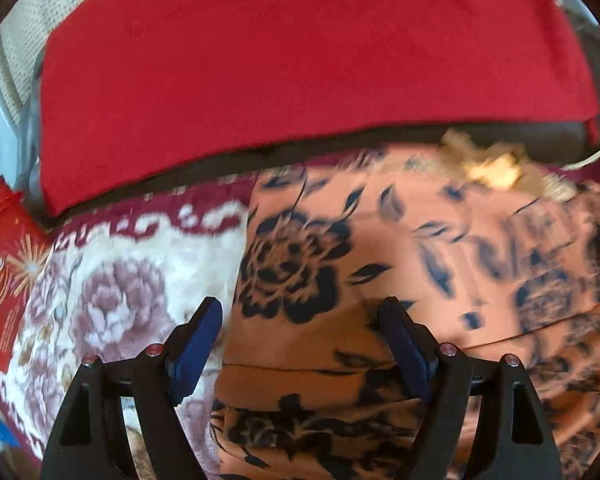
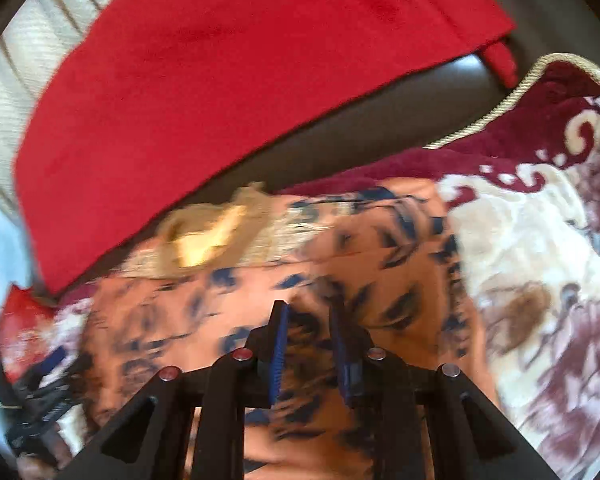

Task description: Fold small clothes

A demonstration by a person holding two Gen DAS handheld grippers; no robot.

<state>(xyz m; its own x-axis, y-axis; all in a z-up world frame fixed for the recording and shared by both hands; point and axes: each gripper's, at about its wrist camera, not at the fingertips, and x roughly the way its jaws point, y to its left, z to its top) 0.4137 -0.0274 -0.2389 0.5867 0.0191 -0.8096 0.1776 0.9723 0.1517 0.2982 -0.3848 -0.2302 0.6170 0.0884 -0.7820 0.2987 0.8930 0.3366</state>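
Garment (image 1: 380, 248) looks partly folded on the blanket (image 1: 112, 280), more folds left: left gripper (image 1: 300, 312) wide open over it, right gripper (image 2: 308, 312) narrowed, maybe pinching cloth, can't tell.

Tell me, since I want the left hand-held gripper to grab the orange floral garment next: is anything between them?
Nothing visible is. The left hand-held gripper is open directly over the orange floral garment.

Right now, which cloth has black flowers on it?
The orange garment lying on the blanket. The blanket's flowers are pinkish purple on cream, and the red cloth behind is plain.
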